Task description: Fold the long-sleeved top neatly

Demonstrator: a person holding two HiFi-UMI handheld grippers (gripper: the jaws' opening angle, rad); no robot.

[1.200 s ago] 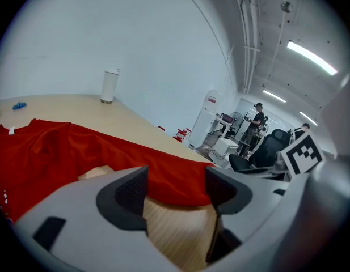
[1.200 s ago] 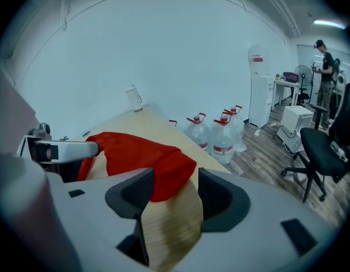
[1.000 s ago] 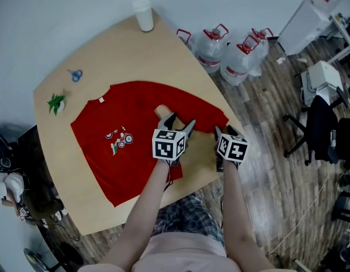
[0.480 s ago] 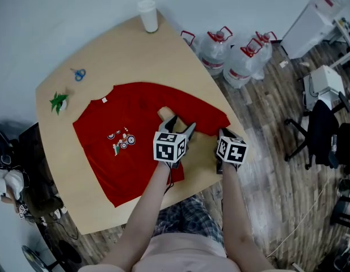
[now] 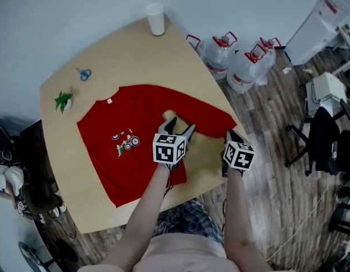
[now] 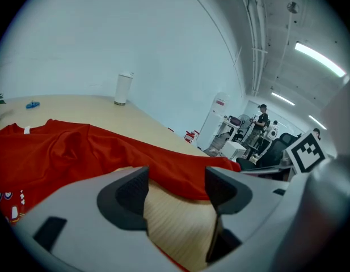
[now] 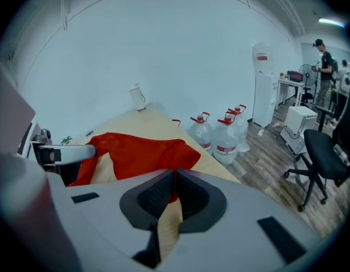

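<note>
Right gripper (image 7: 175,180) first: its two jaws have just been closing and now sit clamped on a thin fold of red fabric, which I read as the sleeve end of the top (image 5: 135,103) out by the right edge of the table (image 5: 123,50). Left gripper (image 6: 176,186) is the opposite: both jaws stand wide apart with only bare wood between them and the red sleeve edge just past the tips (so nothing pinched on that side). The one top lies spread flat across the table, chest print facing up, with that sleeve running toward my right gripper.

Further out on the tabletop I count one white cup (image 5: 155,18) at the far corner, one pair of blue scissors (image 5: 84,73) and one small green plant (image 5: 63,100), all clear of the fabric. Three water jugs (image 5: 220,55) stand on the floor past the table.
</note>
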